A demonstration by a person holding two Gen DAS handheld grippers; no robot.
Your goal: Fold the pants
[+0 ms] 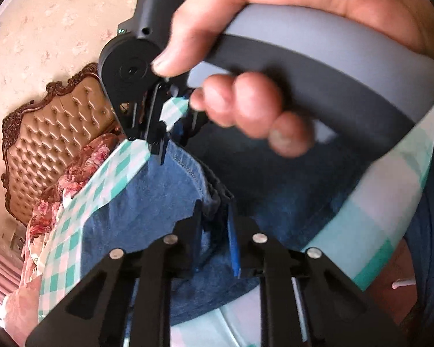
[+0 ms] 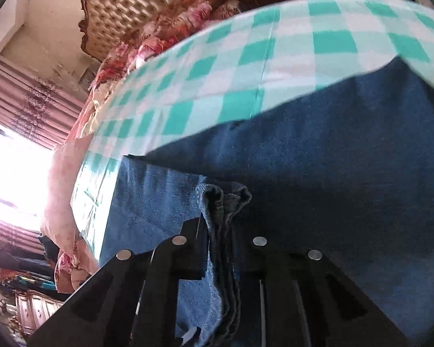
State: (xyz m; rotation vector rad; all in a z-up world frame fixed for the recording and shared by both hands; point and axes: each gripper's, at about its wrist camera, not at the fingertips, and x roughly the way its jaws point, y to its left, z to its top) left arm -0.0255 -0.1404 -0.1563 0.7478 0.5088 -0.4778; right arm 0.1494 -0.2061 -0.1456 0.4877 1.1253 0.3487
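Mid-fold, by judgement: blue denim pants spread over a green-and-white checked bedsheet on the bed, with a gathered hem or edge lifted above the flat layers. Left gripper closed on a bunched fold of denim, stitched seam visible just ahead of the fingers. Right gripper likewise clamped on a thick wad of several denim layers standing up between the fingers. In the left wrist view, right gripper also visible, held in the right hand, tips at the far edge of the denim near the sheet. Tufted tan headboard and floral pink bedding beyond the sheet; not involved. Exact part of the garment gripped (cuff or waistband): cannot tell. Next move, as a judgement: carry both gripped edges together across the flat portion, keep them level and taut, lower onto the far layer with edges aligned, then release. Risk: uneven travel, skewed fold.
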